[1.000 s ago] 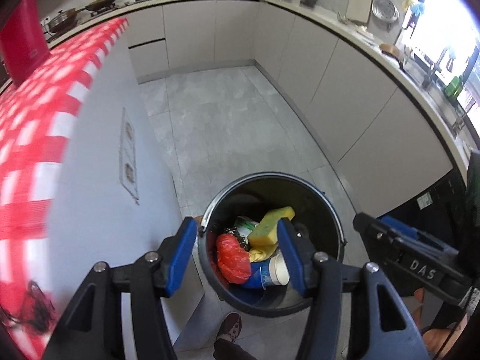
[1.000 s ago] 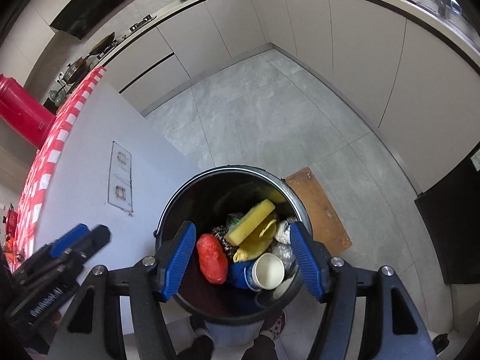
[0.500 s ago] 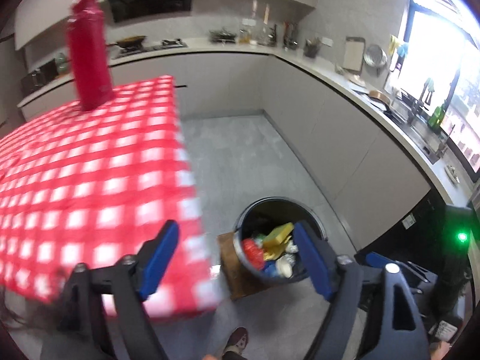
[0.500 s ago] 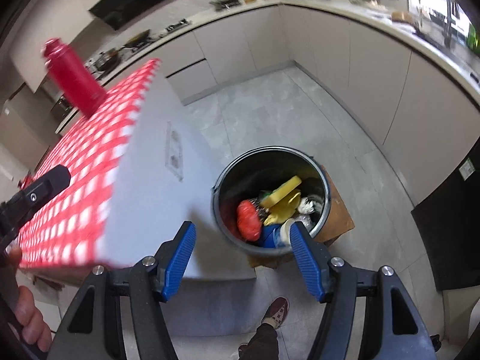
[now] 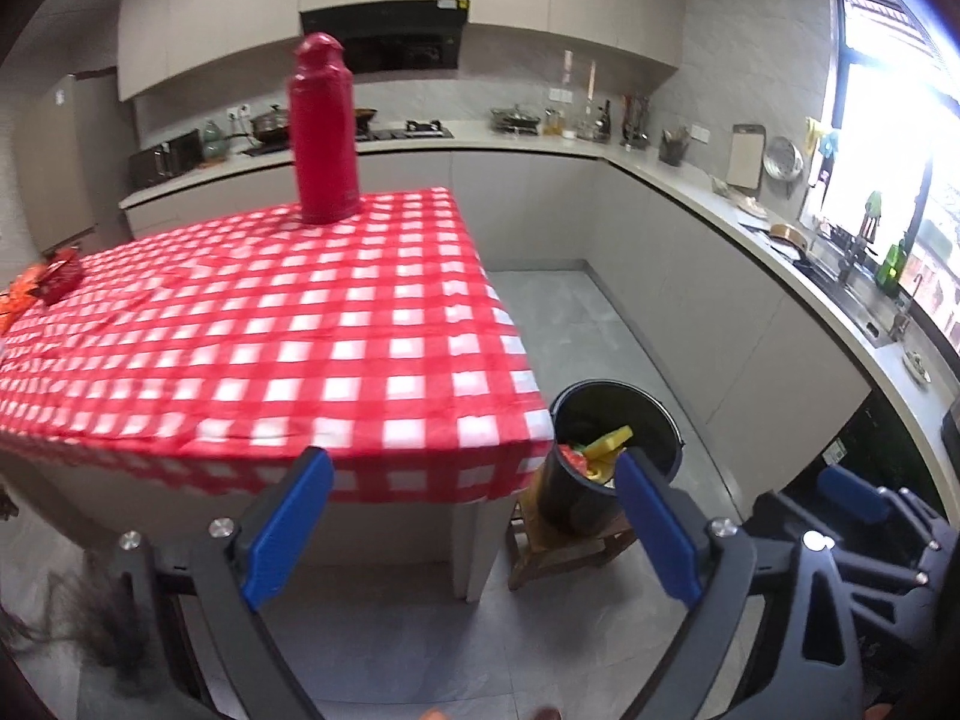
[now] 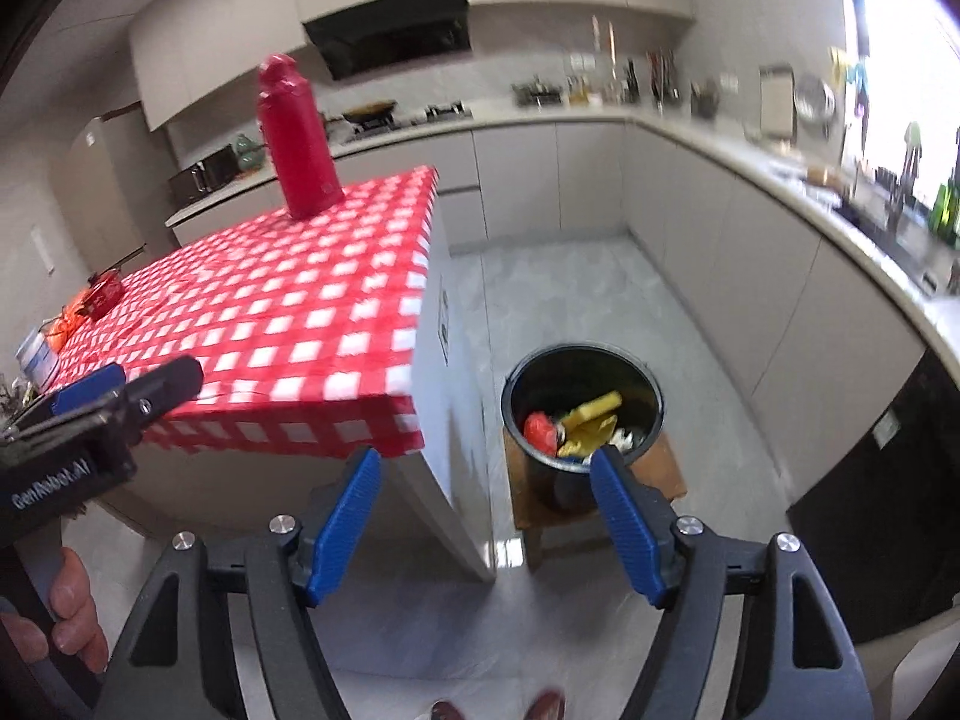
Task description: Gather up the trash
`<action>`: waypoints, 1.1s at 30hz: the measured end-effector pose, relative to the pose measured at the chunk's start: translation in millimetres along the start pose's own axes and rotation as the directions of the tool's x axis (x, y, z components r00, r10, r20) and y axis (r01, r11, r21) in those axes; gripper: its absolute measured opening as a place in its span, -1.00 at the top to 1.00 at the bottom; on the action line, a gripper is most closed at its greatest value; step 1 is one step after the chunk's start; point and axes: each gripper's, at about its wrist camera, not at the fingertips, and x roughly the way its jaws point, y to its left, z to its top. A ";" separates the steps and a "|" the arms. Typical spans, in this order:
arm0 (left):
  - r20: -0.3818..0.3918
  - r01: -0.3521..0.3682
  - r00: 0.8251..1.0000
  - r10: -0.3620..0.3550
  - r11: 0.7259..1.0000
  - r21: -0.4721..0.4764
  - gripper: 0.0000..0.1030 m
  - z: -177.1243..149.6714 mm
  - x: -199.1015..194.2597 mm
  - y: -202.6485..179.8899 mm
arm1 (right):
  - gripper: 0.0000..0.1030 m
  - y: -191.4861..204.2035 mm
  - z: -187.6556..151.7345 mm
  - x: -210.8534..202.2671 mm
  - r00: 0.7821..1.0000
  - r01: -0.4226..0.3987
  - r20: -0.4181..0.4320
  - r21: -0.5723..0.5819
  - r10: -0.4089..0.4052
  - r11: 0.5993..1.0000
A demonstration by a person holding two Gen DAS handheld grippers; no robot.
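Seemingly light and crushable, the trash [image 6: 576, 423] fills the black bin [image 6: 651, 420], best pinched by a loose fold, while both tongs [image 5: 474, 516] [image 6: 486, 519] gape empty.

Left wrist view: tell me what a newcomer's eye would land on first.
The tall red flask stands upright at the far side of the table with the red-and-white checked cloth. Right of the table, a black round bin on a low wooden stool holds colourful trash, including a yellow sponge. The left gripper hangs open, its blue fingers empty.
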 end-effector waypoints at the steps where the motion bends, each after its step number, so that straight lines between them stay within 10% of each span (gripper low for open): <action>1: 0.006 -0.010 1.000 0.010 1.000 -0.010 -0.86 -1.7 -5.3 -0.4 | -0.48 0.7 0.8 -5.7 1.000 -0.008 0.011 -0.007 0.008 1.000; 33: 0.053 -0.162 0.984 0.168 0.981 -0.108 -0.93 -43.1 -64.6 -56.7 | -0.58 -53.3 -1.1 -58.3 0.994 -0.052 0.091 -0.020 0.054 0.998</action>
